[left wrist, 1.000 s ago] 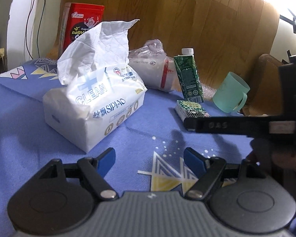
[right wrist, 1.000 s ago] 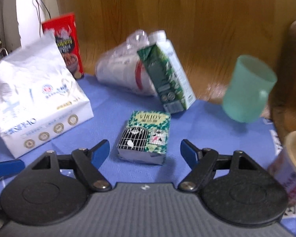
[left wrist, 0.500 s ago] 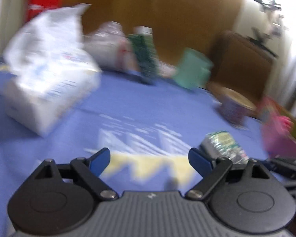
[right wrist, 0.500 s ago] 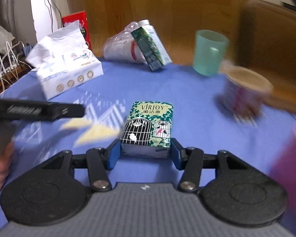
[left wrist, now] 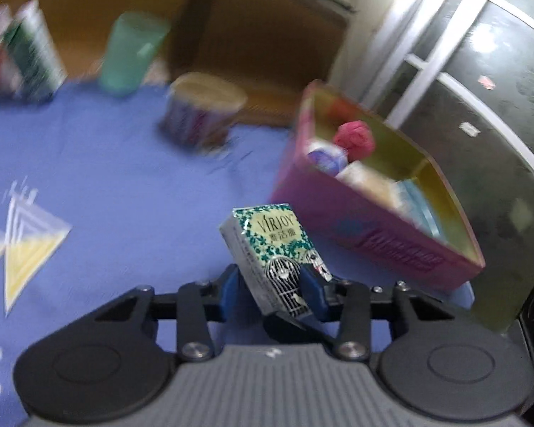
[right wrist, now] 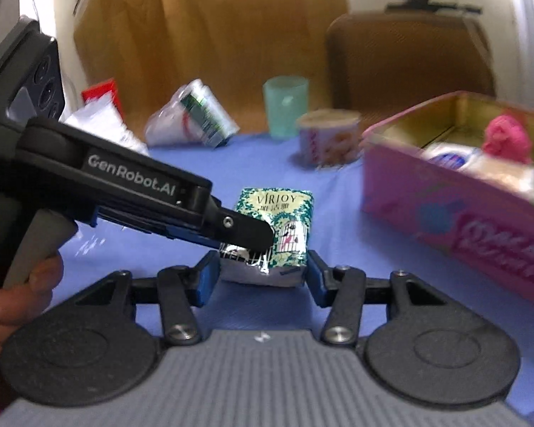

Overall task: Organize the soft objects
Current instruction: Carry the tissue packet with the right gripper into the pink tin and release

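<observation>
A small green Virjoy tissue pack [left wrist: 279, 254] is held above the blue tablecloth [left wrist: 124, 192]. My left gripper [left wrist: 272, 286] is shut on its near end; in the right wrist view the left gripper [right wrist: 247, 236] reaches in from the left and grips the tissue pack [right wrist: 277, 227]. My right gripper [right wrist: 263, 275] has its pads just beside the pack's sides, slightly apart from it. A pink box [left wrist: 377, 213] with soft items inside stands to the right, and it also shows in the right wrist view [right wrist: 455, 206].
A paper cup [right wrist: 329, 138], a teal mug [right wrist: 285, 105], a green carton [right wrist: 208, 115] and a large white tissue pack [right wrist: 99, 124] stand at the table's far side. A brown chair [right wrist: 409, 57] is behind the table.
The right gripper carried the small tissue pack toward the pink box and has loosened. The left gripper swung right and closed on the pack.
</observation>
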### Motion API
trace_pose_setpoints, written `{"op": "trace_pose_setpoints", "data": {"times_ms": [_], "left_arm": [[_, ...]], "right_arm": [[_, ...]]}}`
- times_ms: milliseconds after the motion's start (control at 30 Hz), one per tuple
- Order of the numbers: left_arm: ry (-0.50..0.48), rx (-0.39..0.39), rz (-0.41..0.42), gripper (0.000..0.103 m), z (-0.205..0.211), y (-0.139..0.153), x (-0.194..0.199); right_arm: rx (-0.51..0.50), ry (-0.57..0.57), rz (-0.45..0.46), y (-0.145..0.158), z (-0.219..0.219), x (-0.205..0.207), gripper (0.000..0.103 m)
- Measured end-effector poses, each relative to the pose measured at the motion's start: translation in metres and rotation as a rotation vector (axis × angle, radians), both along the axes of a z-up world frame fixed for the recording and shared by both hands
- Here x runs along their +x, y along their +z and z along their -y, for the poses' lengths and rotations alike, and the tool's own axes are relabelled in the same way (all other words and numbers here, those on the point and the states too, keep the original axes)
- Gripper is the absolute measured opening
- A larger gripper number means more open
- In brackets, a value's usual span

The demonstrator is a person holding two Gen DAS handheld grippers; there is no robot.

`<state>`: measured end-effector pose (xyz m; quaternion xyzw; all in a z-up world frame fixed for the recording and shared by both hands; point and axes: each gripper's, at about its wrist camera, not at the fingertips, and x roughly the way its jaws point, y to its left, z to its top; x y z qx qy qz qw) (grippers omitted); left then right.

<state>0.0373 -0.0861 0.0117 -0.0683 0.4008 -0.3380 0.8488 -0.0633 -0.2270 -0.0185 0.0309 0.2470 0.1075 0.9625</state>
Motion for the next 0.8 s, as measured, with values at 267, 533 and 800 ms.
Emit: {"op": "trace_pose_setpoints", "data": {"times_ms": [267,533,800], "left_arm": [[-0.167,0.010,0.184,0.039,0.103,0.052,0.004],[-0.102,0.055,0.180,0.060,0.170,0.036,0.040],[-0.023,0.148,0.258,0.063,0.150,0.038,0.026]], "right_arm": [[-0.106,-0.207,0.219,0.039,0.052,-0.010,0.055],[-0.166,-0.517,0.217,0.033,0.118,0.028,0.071],[-0.099,-0.502,0.259,0.023,0.115,-0.007,0.071]]}}
